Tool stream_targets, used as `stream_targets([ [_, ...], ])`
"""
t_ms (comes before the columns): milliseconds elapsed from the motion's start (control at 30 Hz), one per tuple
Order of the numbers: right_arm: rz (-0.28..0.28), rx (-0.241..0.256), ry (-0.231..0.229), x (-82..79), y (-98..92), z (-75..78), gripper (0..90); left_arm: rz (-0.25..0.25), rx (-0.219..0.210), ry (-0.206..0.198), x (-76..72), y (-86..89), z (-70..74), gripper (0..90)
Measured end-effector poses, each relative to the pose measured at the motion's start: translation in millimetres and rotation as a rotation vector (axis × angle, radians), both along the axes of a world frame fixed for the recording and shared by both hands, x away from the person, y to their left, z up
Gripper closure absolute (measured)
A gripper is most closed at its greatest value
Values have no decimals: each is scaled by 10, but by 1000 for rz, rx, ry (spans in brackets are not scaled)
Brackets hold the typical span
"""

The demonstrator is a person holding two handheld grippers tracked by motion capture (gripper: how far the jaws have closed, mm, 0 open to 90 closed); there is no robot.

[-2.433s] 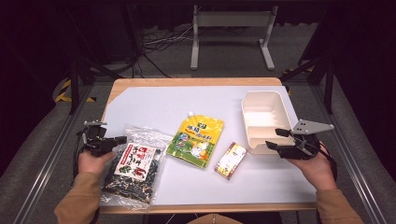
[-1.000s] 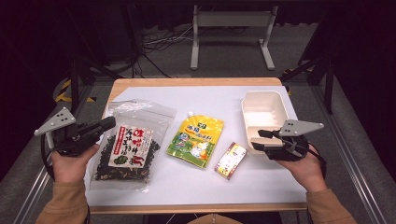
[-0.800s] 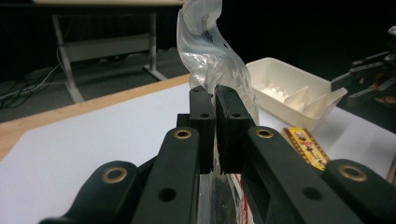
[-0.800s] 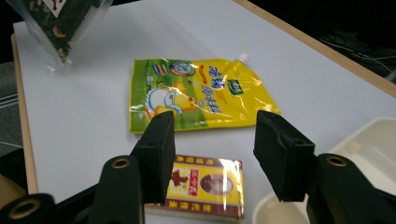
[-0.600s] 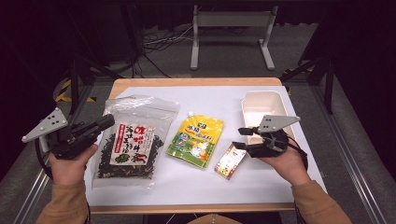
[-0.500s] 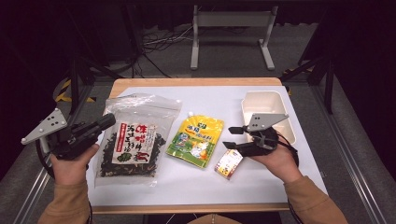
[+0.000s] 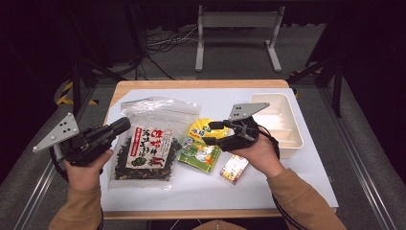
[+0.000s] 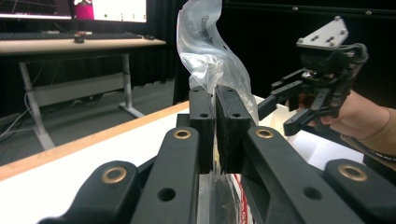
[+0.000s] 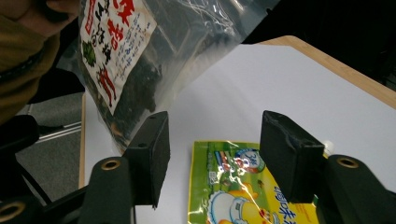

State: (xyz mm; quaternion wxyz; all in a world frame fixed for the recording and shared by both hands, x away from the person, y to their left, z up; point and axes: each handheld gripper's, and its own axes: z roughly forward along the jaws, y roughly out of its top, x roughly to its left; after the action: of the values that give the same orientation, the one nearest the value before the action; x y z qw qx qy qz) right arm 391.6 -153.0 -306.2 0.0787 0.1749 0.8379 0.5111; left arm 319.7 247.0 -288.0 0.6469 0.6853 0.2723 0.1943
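Seaweed bag point(image 7: 146, 151) sat pinched in my left tool point(image 8: 215, 116), jaws clamped flat on its clear plastic edge, the bag lifted at the surface's point(image 7: 268, 184) left side. My right tool point(image 7: 216, 133) hung wide open over the yellow pouch point(image 7: 201, 143), gripping nothing. One small snack box point(image 7: 233, 167) lay just beside that pouch, one white tray point(image 7: 282, 122) behind my right hand.
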Motion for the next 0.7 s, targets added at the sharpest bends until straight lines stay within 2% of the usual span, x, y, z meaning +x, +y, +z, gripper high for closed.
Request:
stream_targets([
  [133, 14, 29, 23, 24, 49, 6, 421, -30, -24, -13, 7, -96, -3, 865],
  [367, 28, 77, 63, 35, 48, 19, 417, -54, -48, -37, 17, -190, -7, 864],
  [500, 32, 110, 108, 44, 29, 45, 464, -57, -61, -49, 30, -260, -40, 863],
  [700, 35, 136, 133, 51, 25, 79, 526, -69, -85, -56, 47, -323, -89, 862],
])
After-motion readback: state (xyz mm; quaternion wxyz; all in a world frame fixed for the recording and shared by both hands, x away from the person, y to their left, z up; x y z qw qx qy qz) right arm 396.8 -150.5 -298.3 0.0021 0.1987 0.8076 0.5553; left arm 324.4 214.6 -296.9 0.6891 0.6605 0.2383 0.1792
